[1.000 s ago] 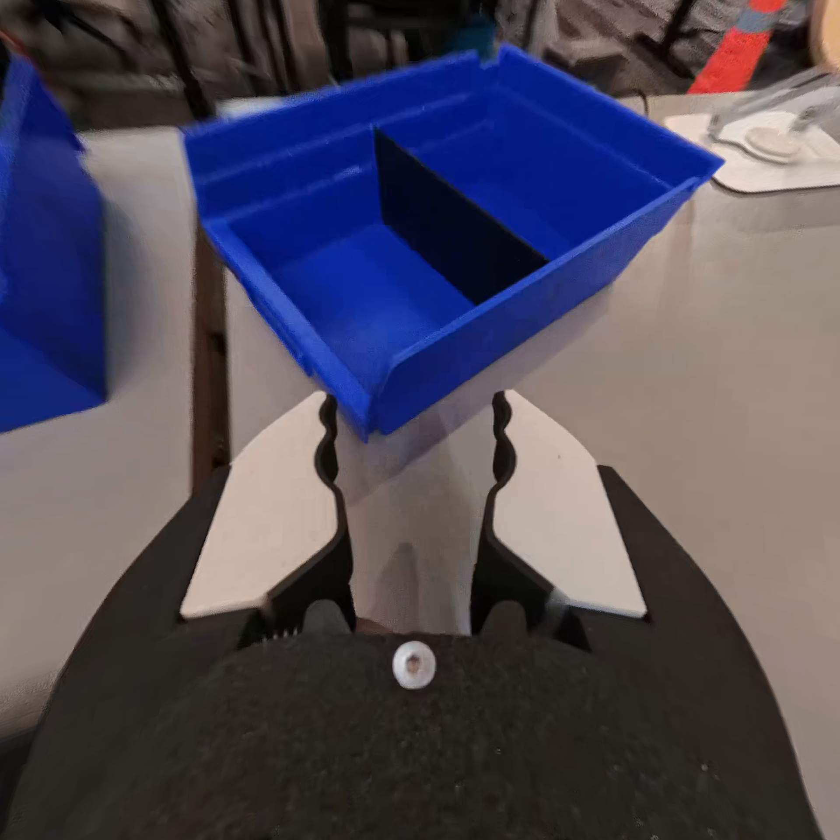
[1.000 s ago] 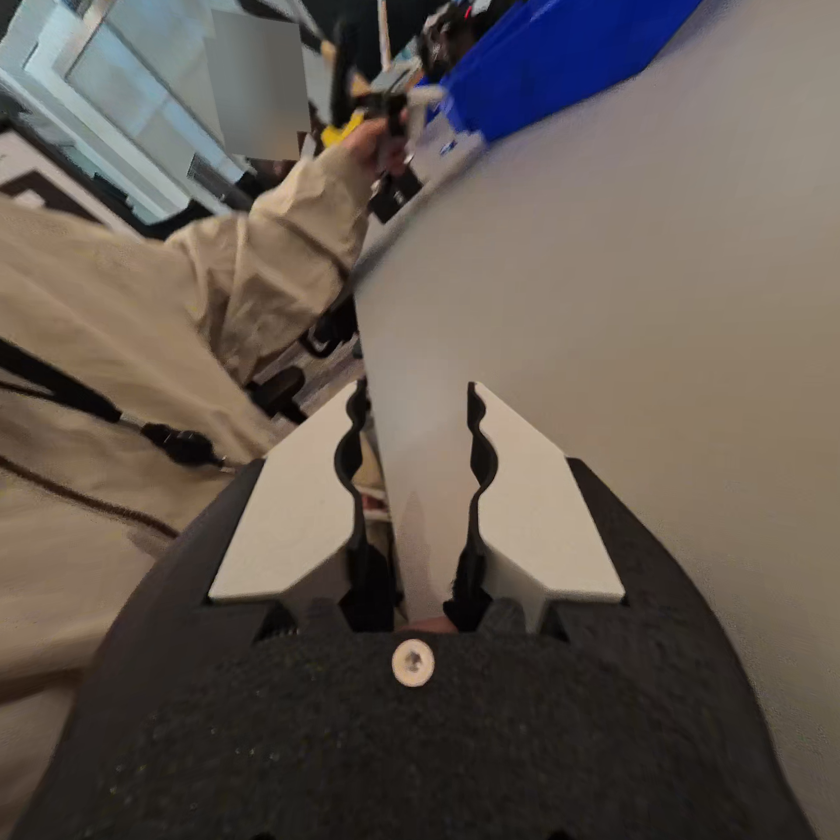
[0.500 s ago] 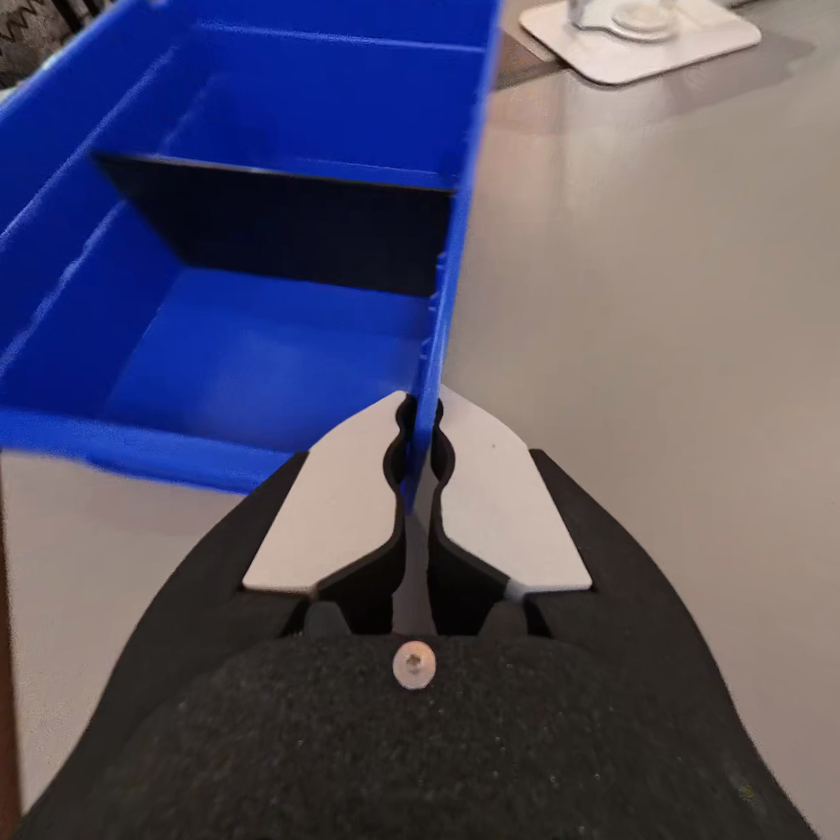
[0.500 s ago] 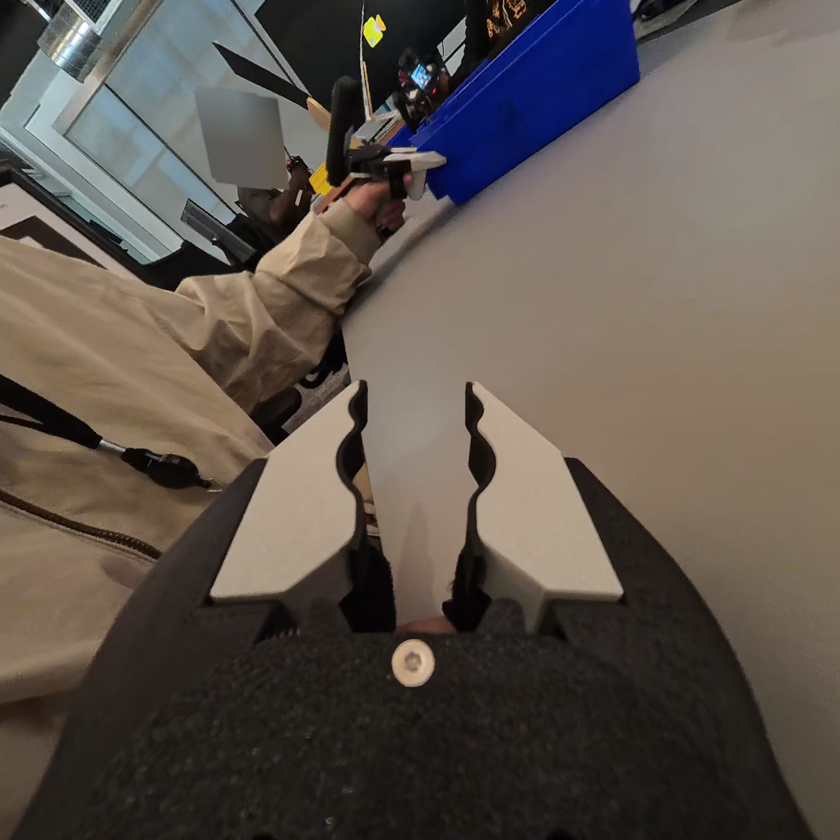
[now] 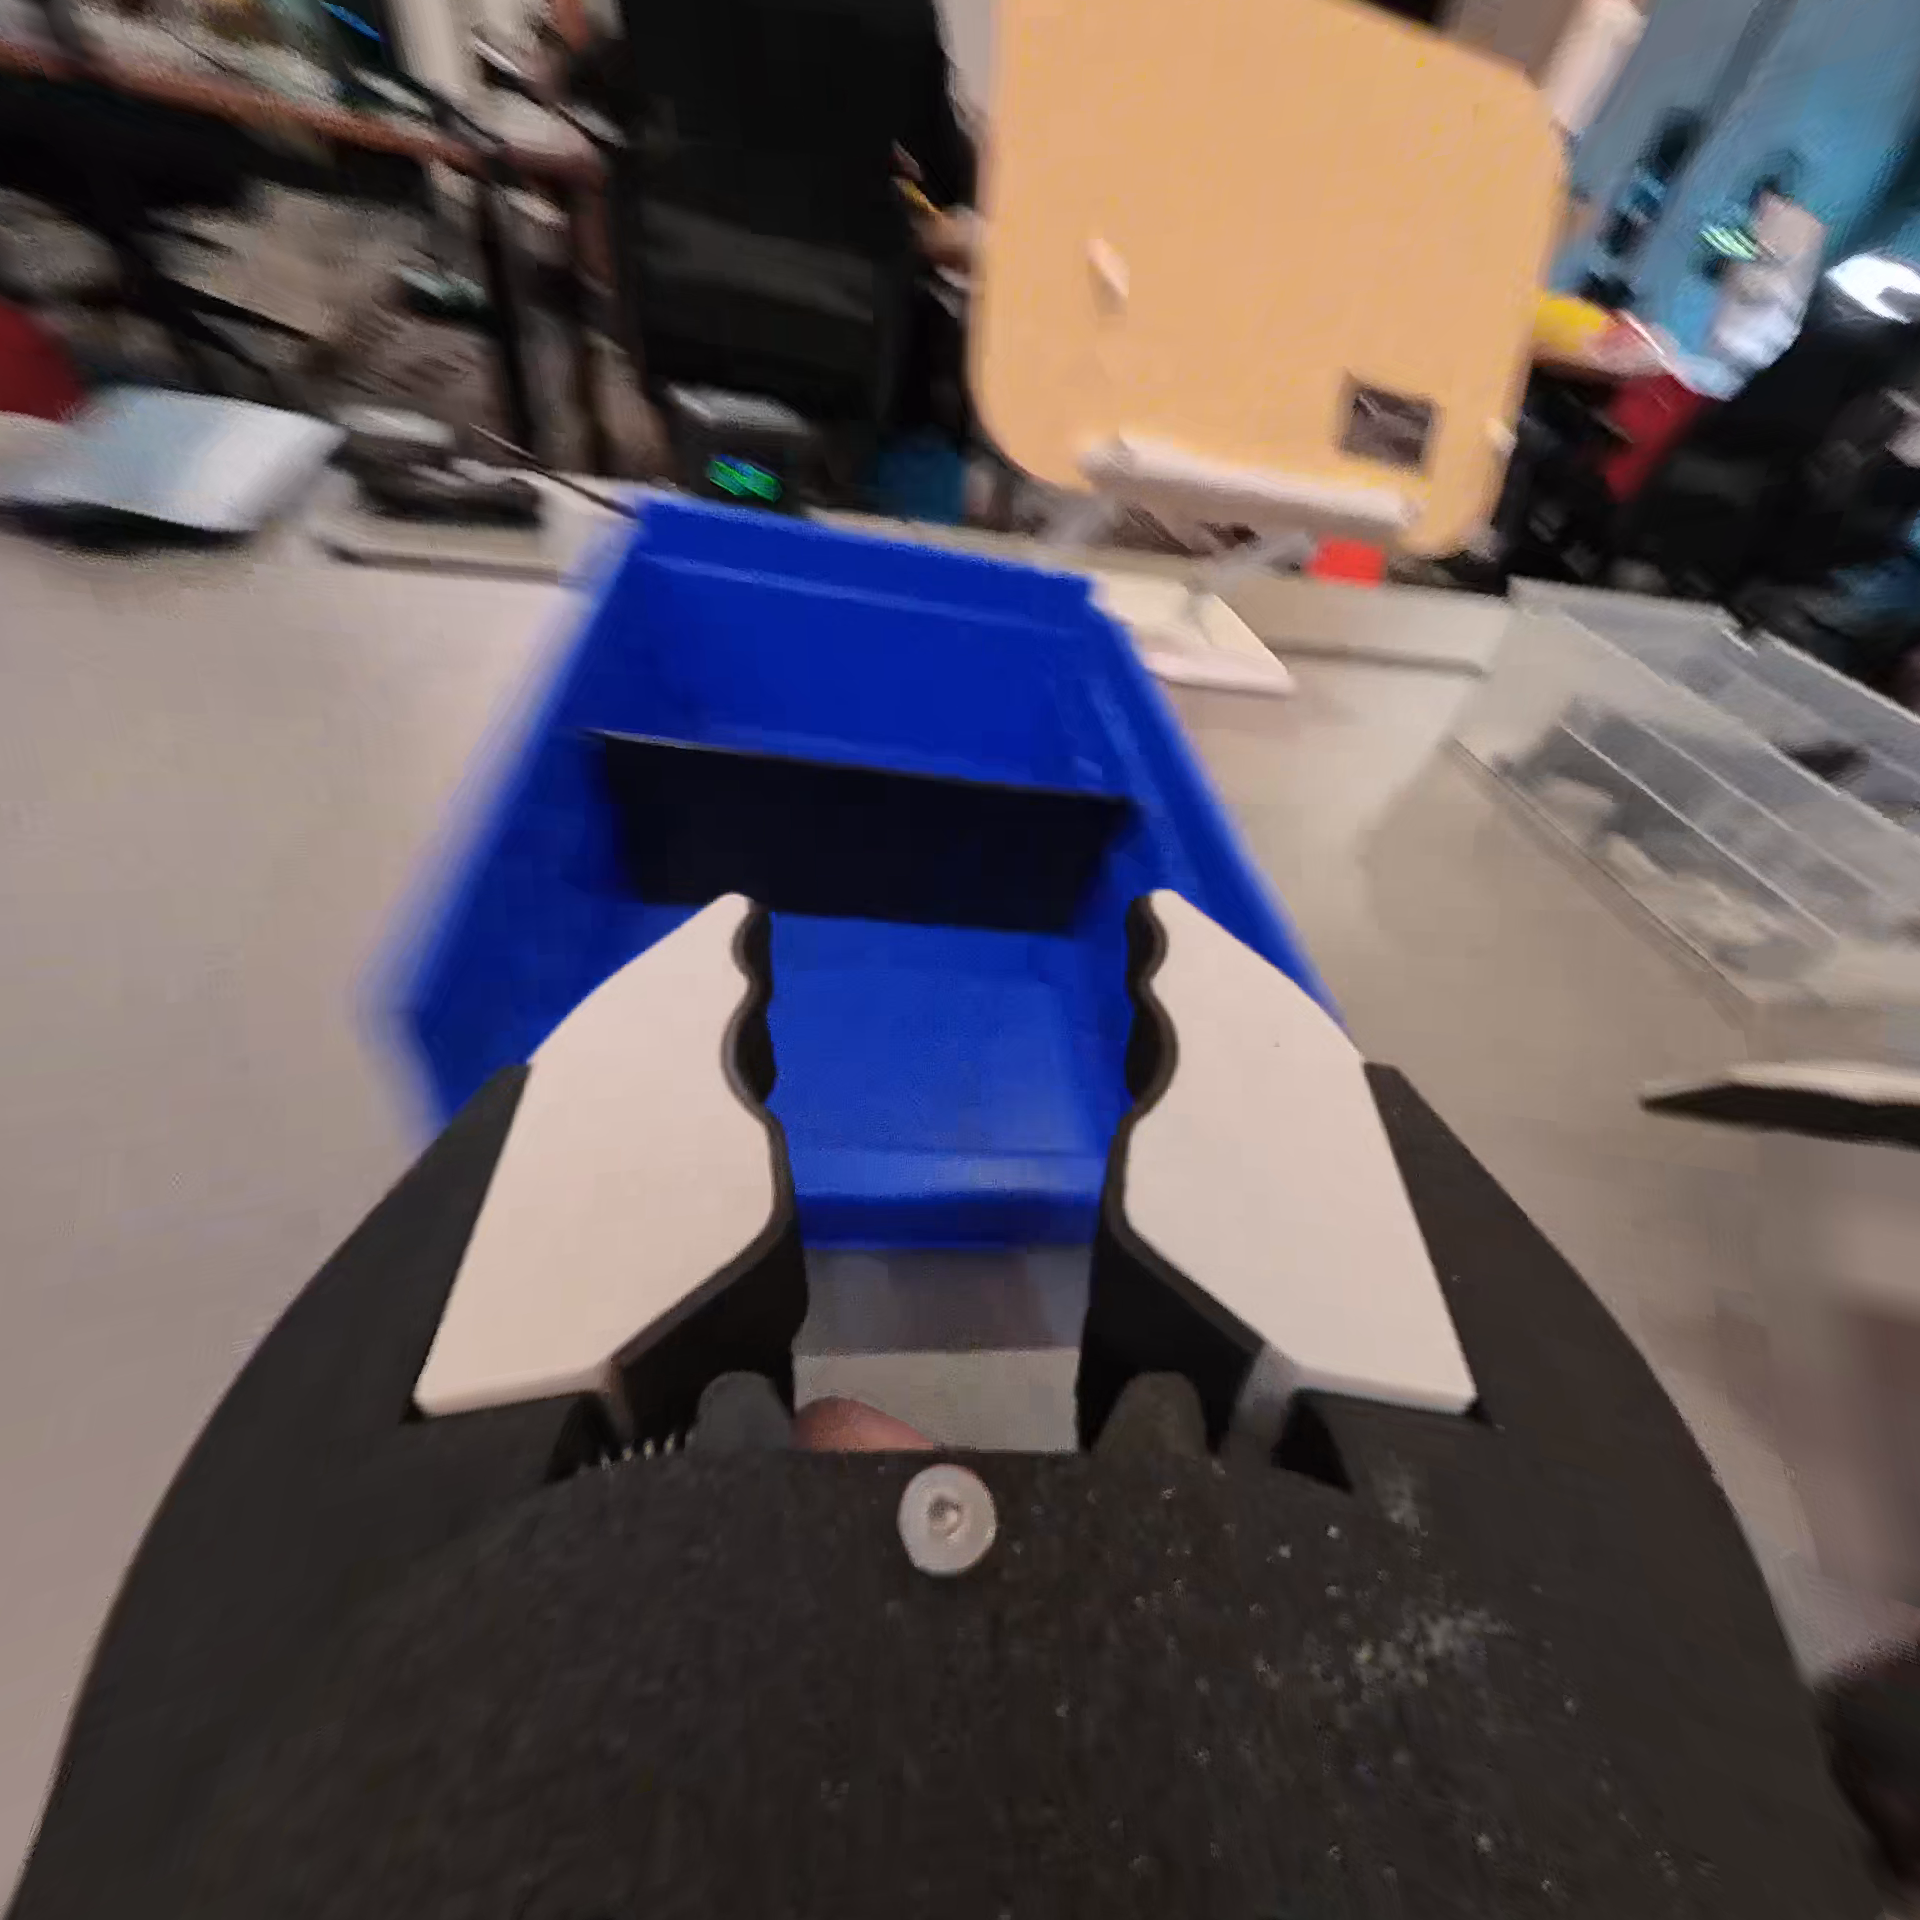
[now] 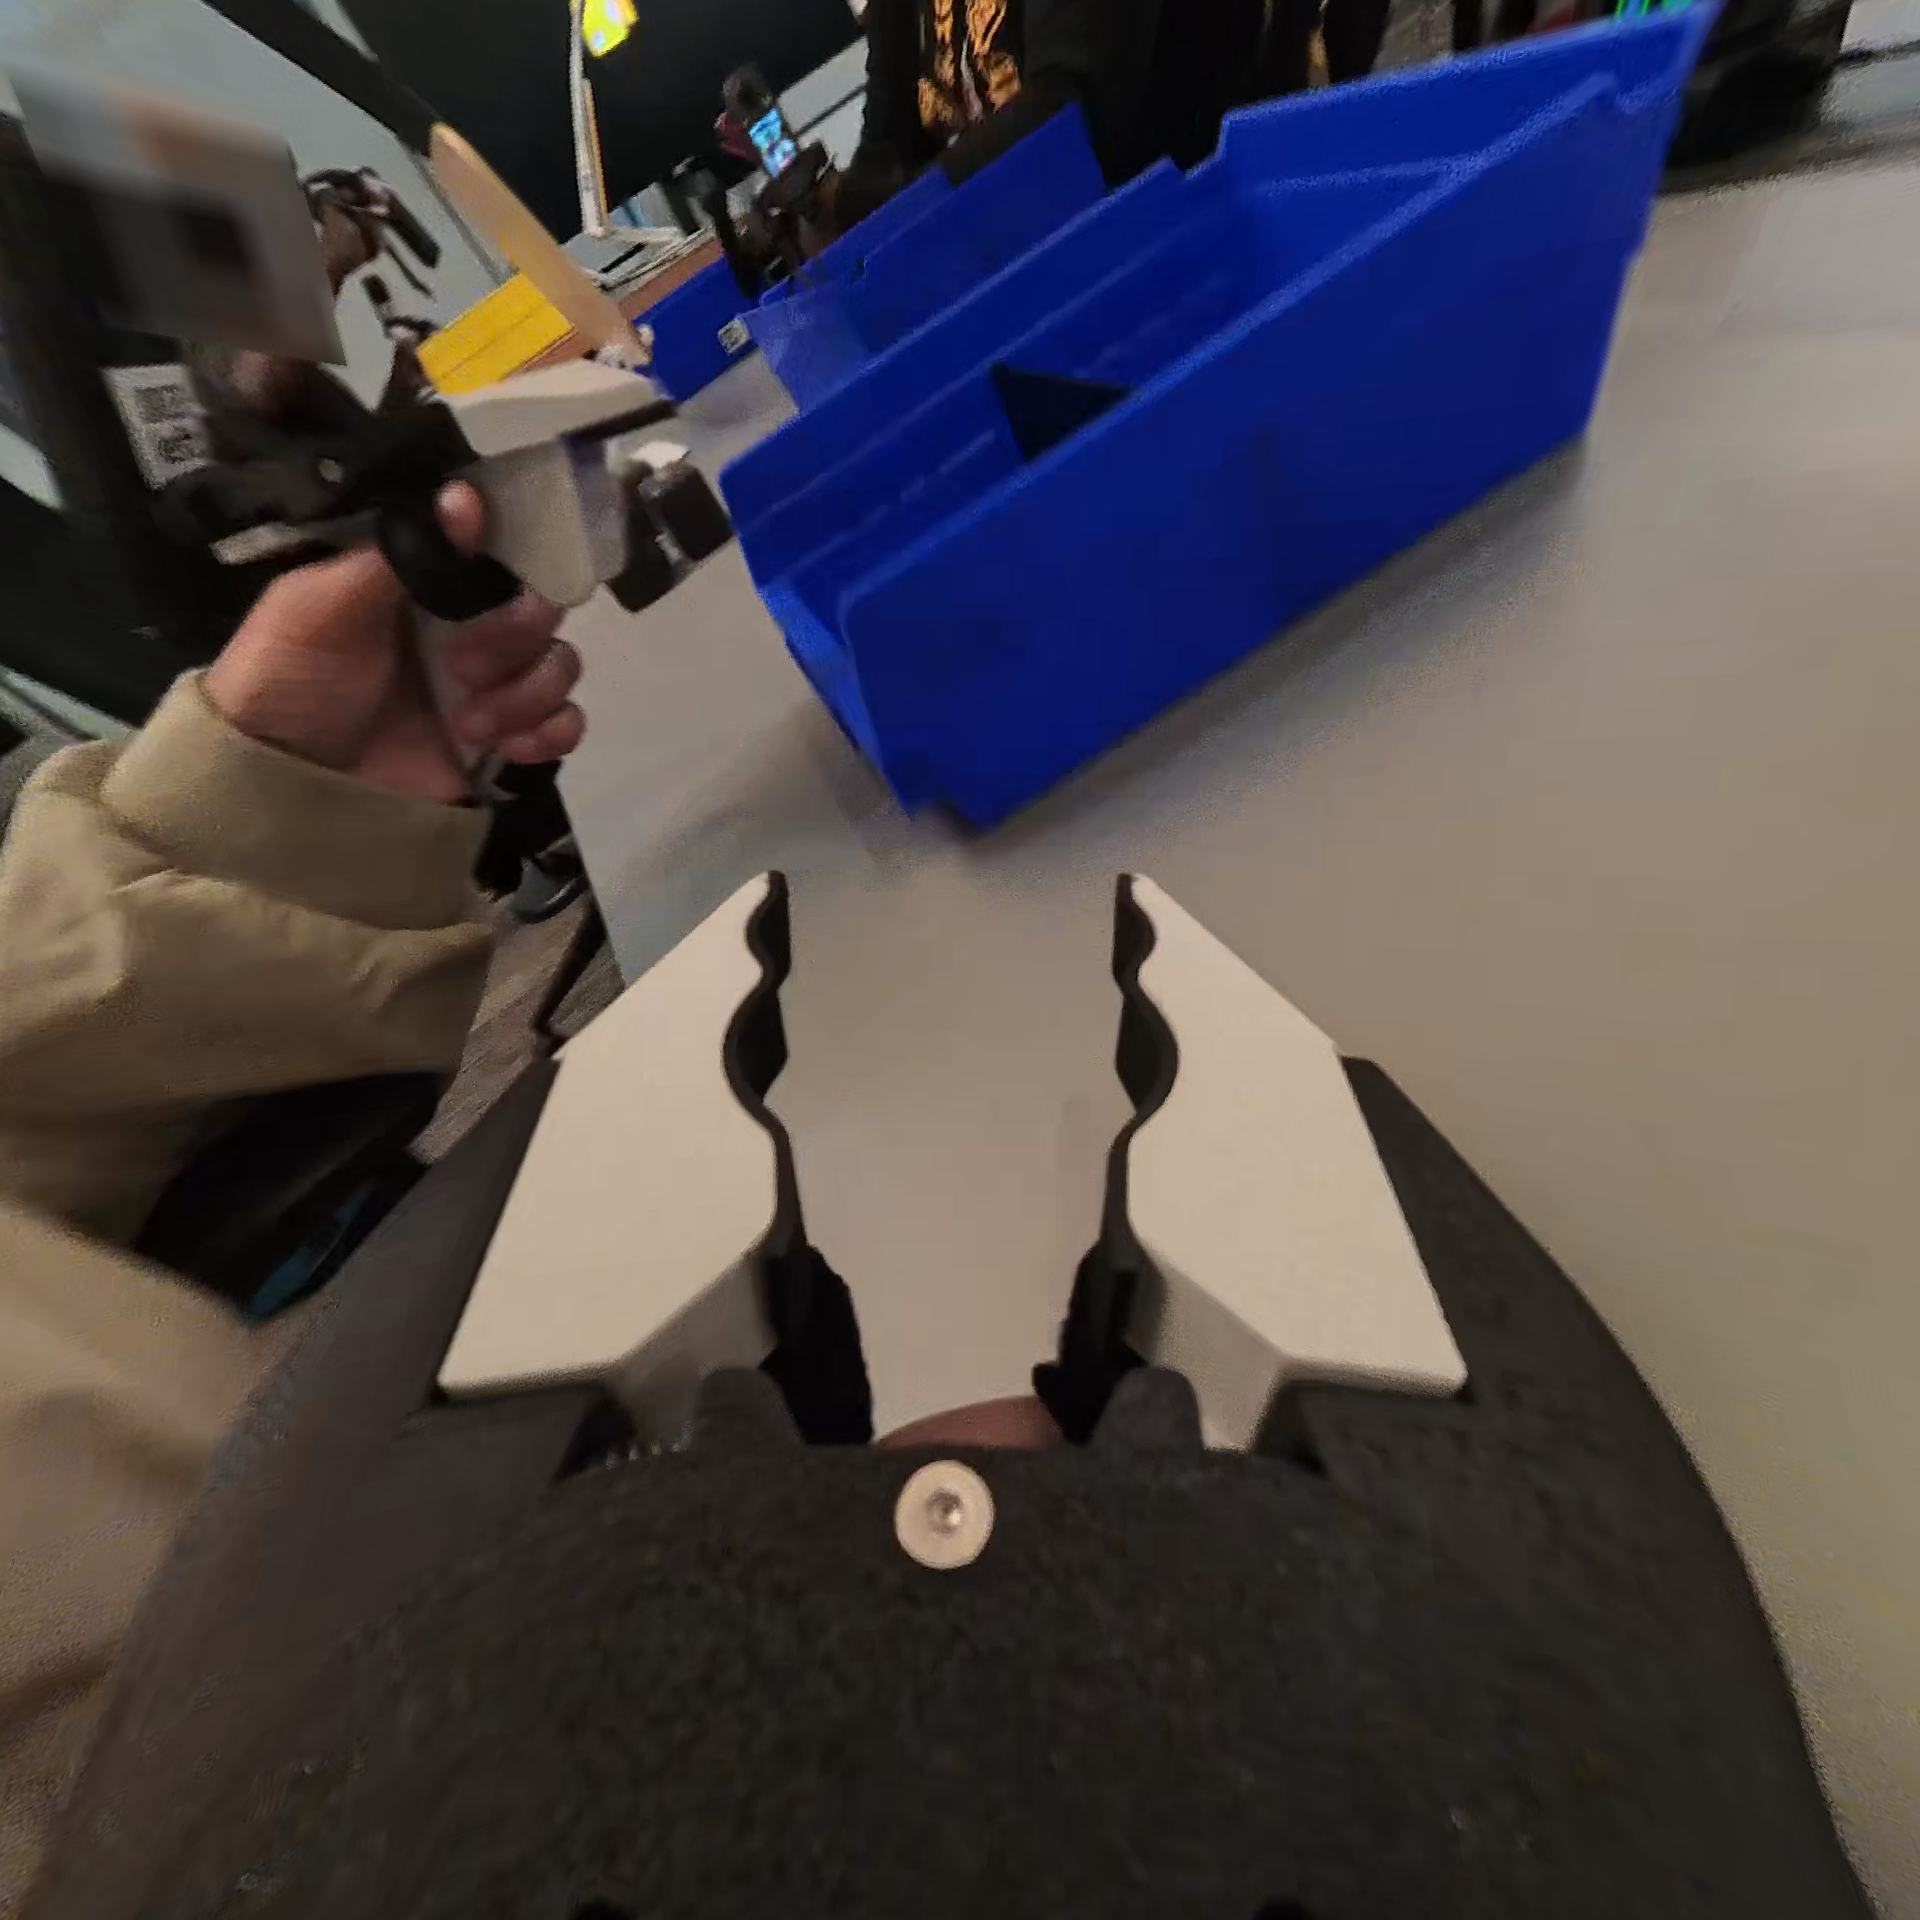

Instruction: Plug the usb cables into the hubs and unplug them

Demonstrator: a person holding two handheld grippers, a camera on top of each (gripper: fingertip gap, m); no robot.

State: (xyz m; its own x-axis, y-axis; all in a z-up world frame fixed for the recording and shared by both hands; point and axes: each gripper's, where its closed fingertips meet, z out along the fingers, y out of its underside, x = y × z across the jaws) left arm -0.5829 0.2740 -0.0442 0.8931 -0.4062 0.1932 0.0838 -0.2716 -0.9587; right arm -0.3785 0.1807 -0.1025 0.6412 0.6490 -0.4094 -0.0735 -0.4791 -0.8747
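USB cables and hubs: nowhere visible in either view, so no plugging or unplugging judged done. Left gripper (image 5: 940, 914) released, empty, hovering above near compartment of blue plastic bin with black divider (image 5: 1174, 769) on pale grey table (image 5: 208, 831). Right gripper (image 6: 948, 894) likewise spread wide, empty, over bare table. Whole task apparently left.

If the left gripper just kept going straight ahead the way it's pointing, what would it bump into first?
Most likely the blue bin: the open left gripper points straight at its low front wall. Past that lip, the black divider comes next. Blur makes depth uncertain.
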